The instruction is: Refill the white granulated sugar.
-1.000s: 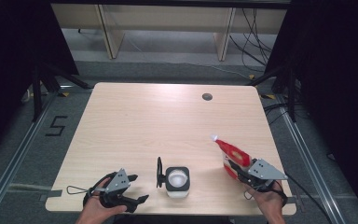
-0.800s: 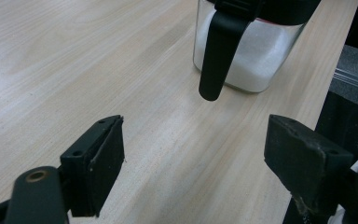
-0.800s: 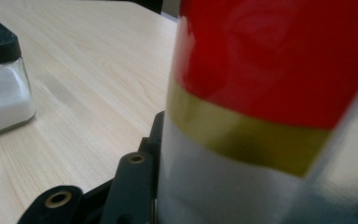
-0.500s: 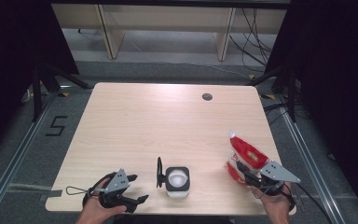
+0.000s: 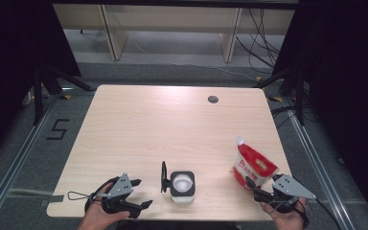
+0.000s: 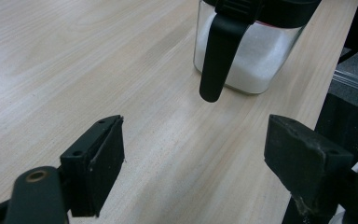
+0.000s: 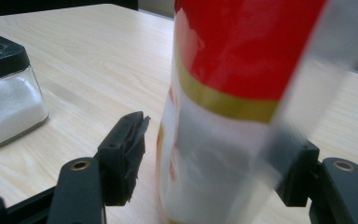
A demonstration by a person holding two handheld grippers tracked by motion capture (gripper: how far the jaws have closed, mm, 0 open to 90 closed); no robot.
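Observation:
A red and white pouch (image 5: 254, 165) (image 7: 233, 93) stands upright near the front right corner of the wooden table (image 5: 172, 124). My right gripper (image 5: 255, 189) (image 7: 214, 158) sits just behind it with the pouch between its jaws. The jaws have just been opening; the left pad stands clear of the pouch, so the gripper is open. A square glass jar of white powder (image 5: 182, 186) (image 6: 249, 56) (image 7: 9, 98) stands at the front middle, its black lid (image 5: 164, 176) (image 6: 219, 56) flipped open to the left. My left gripper (image 5: 143, 192) (image 6: 196, 158) rests open and empty left of the jar.
A round cable hole (image 5: 213, 99) sits at the table's far right. The table's front edge runs just under both hands. Shelving and cables lie on the floor beyond the far edge.
The pouch went from tilted in the right gripper to upright on the table, farther right. The right jaws spread apart and the hand drew back. The left gripper stayed put.

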